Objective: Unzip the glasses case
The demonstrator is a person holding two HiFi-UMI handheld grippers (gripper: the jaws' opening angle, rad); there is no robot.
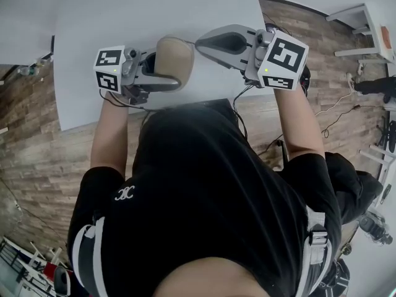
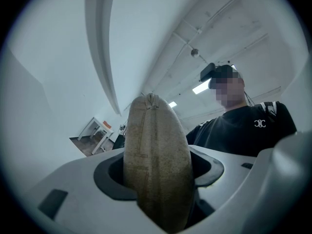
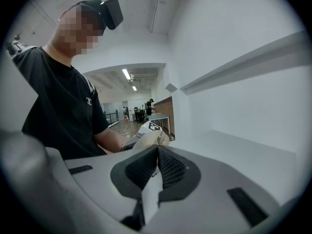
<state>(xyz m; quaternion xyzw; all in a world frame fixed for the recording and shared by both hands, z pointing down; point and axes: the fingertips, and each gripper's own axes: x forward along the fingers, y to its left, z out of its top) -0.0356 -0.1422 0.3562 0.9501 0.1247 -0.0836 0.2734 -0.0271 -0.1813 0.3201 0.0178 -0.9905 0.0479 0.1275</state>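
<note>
White tabletop (image 1: 154,17), matt and plain, with its near edge against the person's body; wood-plank floor (image 1: 37,159) on both sides of it.

Item: glasses case (image 1: 174,60). Tan, napped fabric, rounded oval shell. In the left gripper view it (image 2: 156,165) stands end-on, narrow like a lens, with a stitched line down one face and a small gathered tab at the top end. It is held off the table, in front of the chest.

Left gripper (image 1: 166,73): grey moulded plastic, with dark recessed pads. The jaws stand partly apart and clamp the case's two broad faces (image 2: 161,179). Its marker cube (image 1: 110,68) is at the wrist end. The left forearm (image 1: 111,135) is bent in, and the tool points to the person's right, about level.

Right gripper (image 1: 201,42): same grey shell, ribbed black pads. The jaws are pressed together (image 3: 157,150). The tips sit at the near end of the case (image 3: 146,139), which shows just past them. Whether they pinch the zipper pull cannot be told. Its marker cube (image 1: 281,59) is at the rear. The right forearm (image 1: 297,122) is raised, and the tool points to the person's left, towards the other gripper.

Wearer: black T-shirt (image 1: 210,184) with a small white emblem.
</note>
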